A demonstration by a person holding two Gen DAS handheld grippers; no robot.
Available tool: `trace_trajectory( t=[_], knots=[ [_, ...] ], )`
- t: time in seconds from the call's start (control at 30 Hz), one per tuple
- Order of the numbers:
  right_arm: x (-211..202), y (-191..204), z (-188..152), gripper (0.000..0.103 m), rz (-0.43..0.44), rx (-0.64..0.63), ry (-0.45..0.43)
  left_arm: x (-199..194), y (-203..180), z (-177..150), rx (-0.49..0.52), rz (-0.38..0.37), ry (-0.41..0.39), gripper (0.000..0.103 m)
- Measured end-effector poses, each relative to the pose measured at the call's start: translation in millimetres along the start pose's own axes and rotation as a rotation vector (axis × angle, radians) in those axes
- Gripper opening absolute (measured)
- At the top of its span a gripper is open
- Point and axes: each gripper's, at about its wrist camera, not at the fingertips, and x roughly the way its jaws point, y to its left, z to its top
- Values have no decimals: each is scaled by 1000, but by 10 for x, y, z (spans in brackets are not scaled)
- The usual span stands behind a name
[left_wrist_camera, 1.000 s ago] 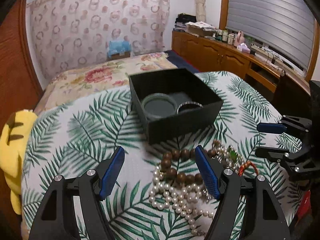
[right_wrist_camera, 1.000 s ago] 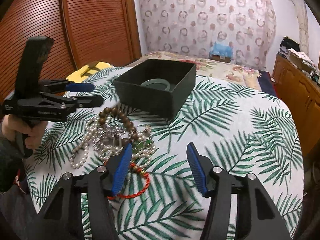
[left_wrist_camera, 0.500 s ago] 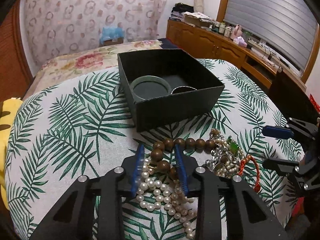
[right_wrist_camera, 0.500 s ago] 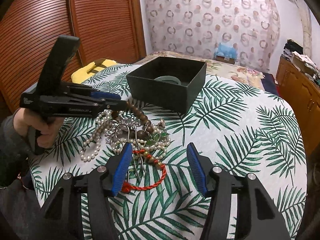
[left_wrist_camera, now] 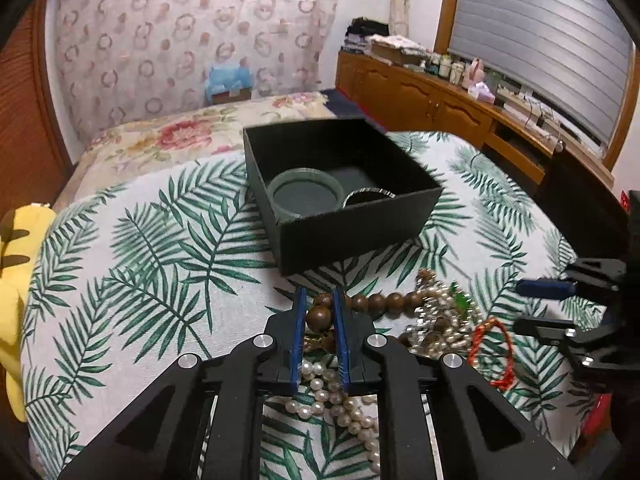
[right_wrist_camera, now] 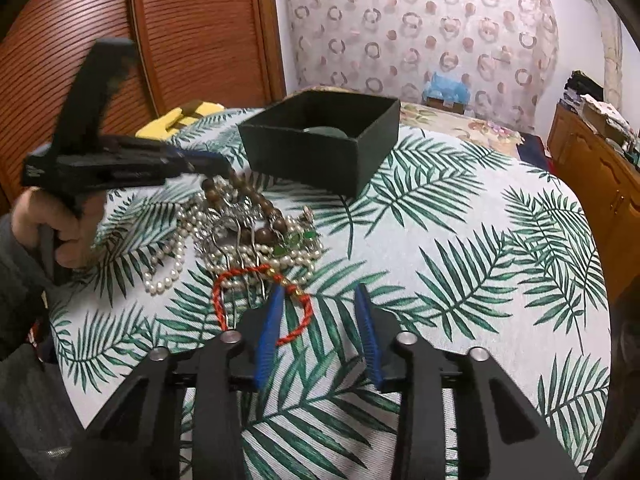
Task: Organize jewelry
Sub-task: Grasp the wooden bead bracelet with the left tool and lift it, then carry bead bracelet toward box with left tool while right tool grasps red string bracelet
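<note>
- We work in a bedroom: a ring-patterned curtain (left_wrist_camera: 192, 44) hangs at twelve o'clock, a wooden cabinet run (left_wrist_camera: 436, 98) with bottles and boxes on top sits at two o'clock, and ribbed wooden doors (right_wrist_camera: 160, 36) fill ten o'clock in the right view.
- Our surface is a bed under a palm-leaf cover (left_wrist_camera: 132, 264); a floral quilt (left_wrist_camera: 168, 140) lies beyond it and a yellow plush toy (left_wrist_camera: 16, 280) sits at nine o'clock.
- A black open box (left_wrist_camera: 352, 232) stands past the jewelry at twelve o'clock, already holding a green bangle (left_wrist_camera: 306, 196) and a silver bangle (left_wrist_camera: 370, 194).
- The tangled heap holds a pearl strand (left_wrist_camera: 340, 400), a silvery piece with green stones (right_wrist_camera: 298, 240) and a red cord bracelet (right_wrist_camera: 256, 276).
- Our left claw (left_wrist_camera: 319, 316) is closing its pads on a bead of the wooden bead bracelet (left_wrist_camera: 376, 302), which lies at the heap's box-side edge.
- Our right claw (right_wrist_camera: 318, 320) is closing too, the red cord's loop just crossing its left finger (right_wrist_camera: 270, 320); nothing looks pinched yet.
- We judge the step as picking out the wooden beads; next calls for a slow lift so pearls slip free, then carrying toward the box.
</note>
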Motion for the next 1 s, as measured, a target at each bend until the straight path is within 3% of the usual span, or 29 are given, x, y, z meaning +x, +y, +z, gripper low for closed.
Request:
trace_trajectory(
  t=[0.37,0.5,1.0],
  knots=[
    [147,96,-3,20,-15,-53,70,-313,-140,61,13,6,-93,12],
    [141,68,-6,3,-21,-63,76,-410,-132,96,11,11,-123,12],
    [-306,62,245,2,-40,-66,-53,-688,-118,264,16,27,-191,12]
  ],
)
